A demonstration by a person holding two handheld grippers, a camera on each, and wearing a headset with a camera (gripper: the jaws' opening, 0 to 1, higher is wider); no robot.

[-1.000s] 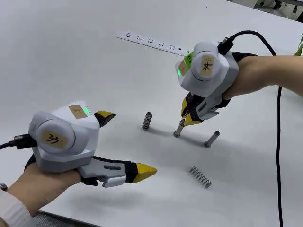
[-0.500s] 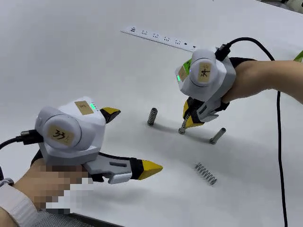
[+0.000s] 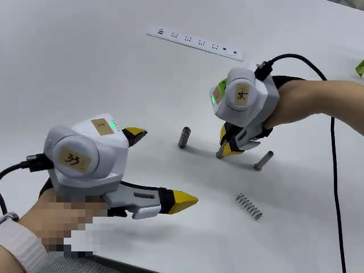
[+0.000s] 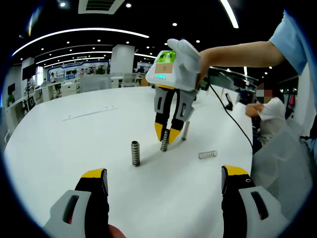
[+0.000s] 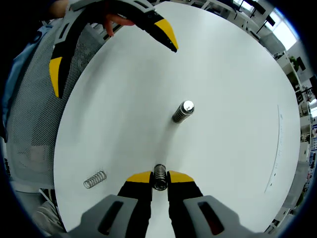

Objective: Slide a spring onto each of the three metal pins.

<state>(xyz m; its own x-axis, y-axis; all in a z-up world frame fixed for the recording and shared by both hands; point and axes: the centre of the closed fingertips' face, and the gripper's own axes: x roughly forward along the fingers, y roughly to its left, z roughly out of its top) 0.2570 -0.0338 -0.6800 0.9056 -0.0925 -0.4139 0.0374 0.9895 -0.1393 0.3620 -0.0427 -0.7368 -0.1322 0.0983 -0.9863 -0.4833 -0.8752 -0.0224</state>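
Three metal pins stand on the white table. The left pin (image 3: 183,137) (image 4: 135,152) (image 5: 183,112) wears a spring. My right gripper (image 3: 227,149) (image 5: 160,178) is shut on a spring (image 5: 159,176) threaded over the middle pin (image 4: 164,141), tips pointing down near the table. The third pin (image 3: 263,160) (image 4: 184,131) is bare. A loose spring (image 3: 248,206) (image 4: 207,154) (image 5: 95,179) lies flat nearer me. My left gripper (image 3: 161,166) (image 4: 164,178) hovers open to the left, holding nothing.
A white power strip (image 3: 196,41) lies at the far side of the table. A black cable (image 3: 335,170) runs from the right gripper across the table's right side. In the left gripper view a person (image 4: 270,111) sits beyond the table.
My right gripper has come down along the middle pin with the spring in its grip. The left gripper has stayed about where it was; the head camera shifted.
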